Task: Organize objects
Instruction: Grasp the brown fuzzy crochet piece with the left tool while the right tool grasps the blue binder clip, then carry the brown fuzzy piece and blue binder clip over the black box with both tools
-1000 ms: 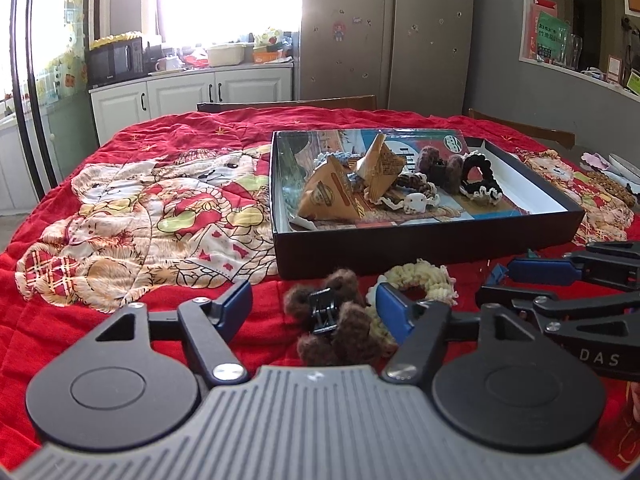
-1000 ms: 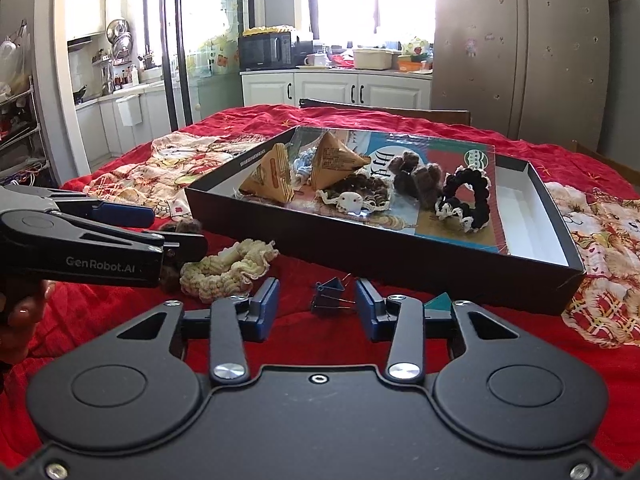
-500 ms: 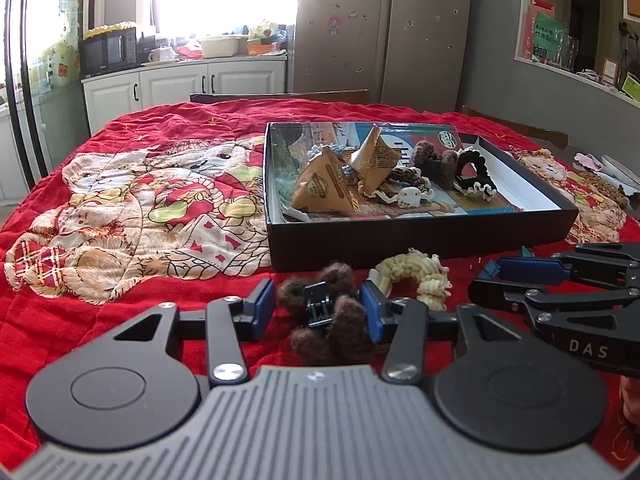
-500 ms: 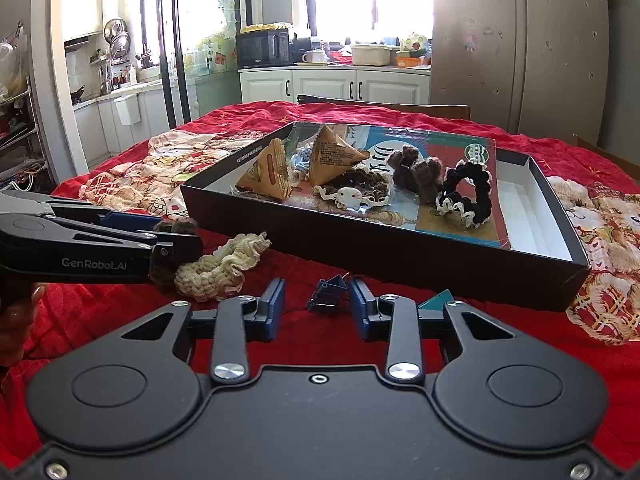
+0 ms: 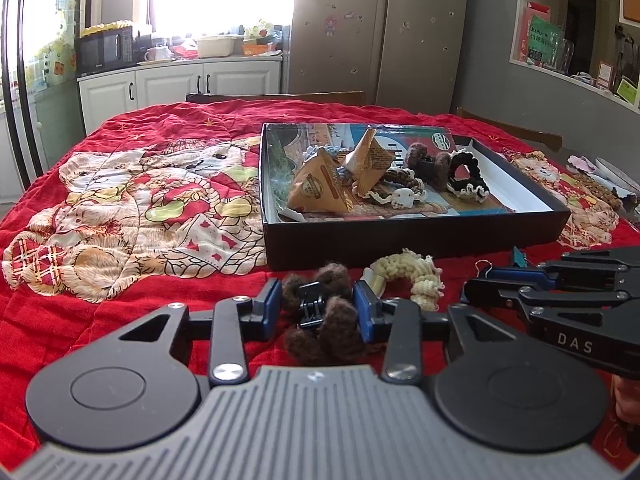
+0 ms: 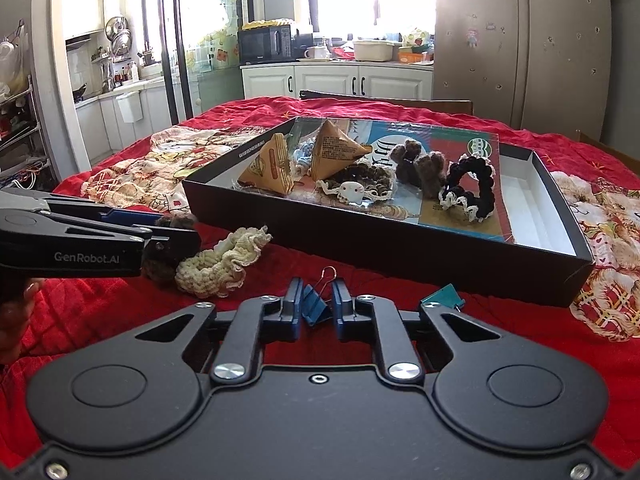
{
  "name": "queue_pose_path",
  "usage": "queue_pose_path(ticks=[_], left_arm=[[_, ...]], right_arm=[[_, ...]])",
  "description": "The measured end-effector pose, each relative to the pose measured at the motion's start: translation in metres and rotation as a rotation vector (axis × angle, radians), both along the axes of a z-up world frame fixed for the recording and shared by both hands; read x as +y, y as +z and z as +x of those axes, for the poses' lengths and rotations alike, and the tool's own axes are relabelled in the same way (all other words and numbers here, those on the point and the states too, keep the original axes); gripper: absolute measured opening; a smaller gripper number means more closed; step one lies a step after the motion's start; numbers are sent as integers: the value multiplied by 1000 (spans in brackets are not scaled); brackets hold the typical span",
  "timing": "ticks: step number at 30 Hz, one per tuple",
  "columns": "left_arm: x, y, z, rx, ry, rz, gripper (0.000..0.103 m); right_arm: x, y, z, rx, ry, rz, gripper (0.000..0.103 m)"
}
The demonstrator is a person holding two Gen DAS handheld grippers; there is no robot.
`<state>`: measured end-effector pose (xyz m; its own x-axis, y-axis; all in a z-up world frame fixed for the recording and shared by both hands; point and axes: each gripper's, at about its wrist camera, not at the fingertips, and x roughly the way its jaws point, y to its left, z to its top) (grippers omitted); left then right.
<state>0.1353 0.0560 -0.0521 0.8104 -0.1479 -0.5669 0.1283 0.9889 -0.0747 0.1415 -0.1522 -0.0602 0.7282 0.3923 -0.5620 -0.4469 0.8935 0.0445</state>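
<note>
Near the black box [image 5: 400,236], on red cloth [image 5: 140,300]: left tongs [image 5: 318,306] just closed onto fuzzy brown hair clip [image 5: 328,320]; right tongs [image 6: 316,304] onto blue binder clip [image 6: 314,308].

The left claw [image 5: 318,306] has just been closing: a second ago its blue pads stood wide on either side of the brown fuzzy hair clip [image 5: 320,314], and now they are pressing against its tufts. The right claw [image 6: 316,306] has just been closing too, its pads now squeezing the blue binder clip [image 6: 315,308] that earlier was sitting loose in the gap between them on the red-quilted surface [image 6: 360,276].
</note>
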Motion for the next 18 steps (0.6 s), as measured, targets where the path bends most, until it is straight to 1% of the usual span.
queue_pose_path(ticks=[5, 18], left_arm=[[2, 1, -2, -3, -2, -8, 41], [7, 7, -8, -25, 7, -17, 39]], right_arm=[[1, 0, -2, -8, 8, -8, 10], [1, 3, -8, -39, 16, -7, 8]])
